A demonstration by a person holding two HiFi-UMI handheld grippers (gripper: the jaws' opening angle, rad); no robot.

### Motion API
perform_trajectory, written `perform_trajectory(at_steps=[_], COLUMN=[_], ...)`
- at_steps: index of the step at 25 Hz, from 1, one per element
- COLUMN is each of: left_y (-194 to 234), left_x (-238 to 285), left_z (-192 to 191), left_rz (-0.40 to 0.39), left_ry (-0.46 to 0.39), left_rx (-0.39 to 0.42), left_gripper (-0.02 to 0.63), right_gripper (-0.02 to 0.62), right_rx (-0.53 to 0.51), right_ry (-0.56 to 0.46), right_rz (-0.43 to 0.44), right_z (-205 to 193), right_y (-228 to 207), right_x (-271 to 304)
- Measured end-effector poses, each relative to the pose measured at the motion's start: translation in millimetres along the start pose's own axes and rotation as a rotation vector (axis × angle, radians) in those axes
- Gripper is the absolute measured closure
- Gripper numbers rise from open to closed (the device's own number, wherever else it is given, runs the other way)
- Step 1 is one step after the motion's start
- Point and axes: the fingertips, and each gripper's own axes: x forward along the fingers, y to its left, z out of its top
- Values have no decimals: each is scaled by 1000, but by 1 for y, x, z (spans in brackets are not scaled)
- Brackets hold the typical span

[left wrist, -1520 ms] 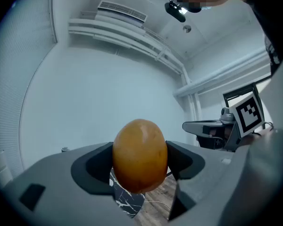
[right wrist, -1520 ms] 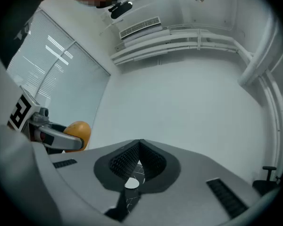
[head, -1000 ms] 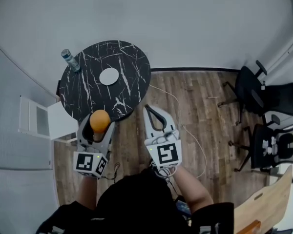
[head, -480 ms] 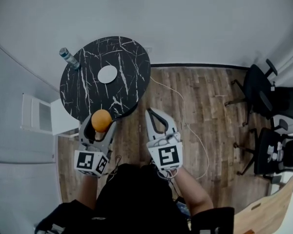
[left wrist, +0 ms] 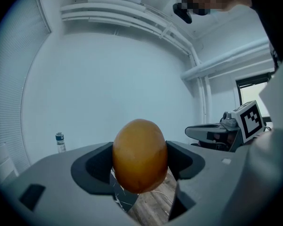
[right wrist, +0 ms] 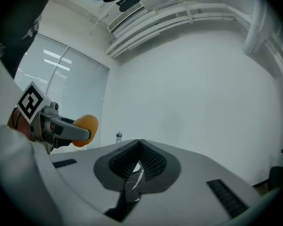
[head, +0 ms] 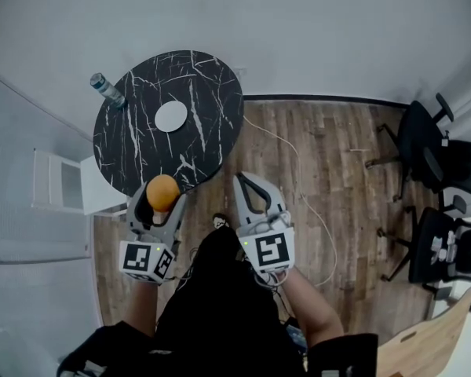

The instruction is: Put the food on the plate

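An orange round fruit sits between the jaws of my left gripper, which is shut on it, just off the near edge of a round black marble table. A small white plate lies near the table's middle, well beyond the fruit. My right gripper is held over the wood floor to the right, shut with nothing in it. The right gripper view shows its jaws meeting at the tips, and the fruit off to the left.
A water bottle stands at the table's far left edge. A white cabinet is left of the table. A cable trails over the wood floor. Black office chairs stand at the right. A wooden tabletop shows at lower right.
The table and plate have shifted slightly up and left in the head view. Both grippers hold about the same place, and the fruit stays gripped.
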Motion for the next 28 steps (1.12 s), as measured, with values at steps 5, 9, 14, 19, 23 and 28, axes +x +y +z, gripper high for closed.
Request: perform_trajectory(at_steps=[5, 9, 14, 19, 23, 28], left_y=[19, 42, 71, 104, 129, 153], left_x=[25, 50, 83, 112, 131, 146], left_z=[-3, -5, 0, 3, 7, 12], left_rz=[1, 5, -3, -20, -48, -87], left_ry=[6, 9, 4, 9, 22, 8], left_rx=[-18, -35, -49, -61, -75, -77], left_gripper=[275, 275, 275, 275, 275, 275], right_gripper=[600, 600, 600, 600, 600, 600], right_rx=[-15, -30, -39, -61, -107, -112], right_ry=[20, 32, 49, 60, 87, 117], right_rz=[21, 22, 34, 44, 64, 95], right_z=[-4, -7, -7, -5, -6, -6], right_y=[-6, -16, -21, -21, -12, 1], right_x=[29, 58, 100, 144, 171, 203])
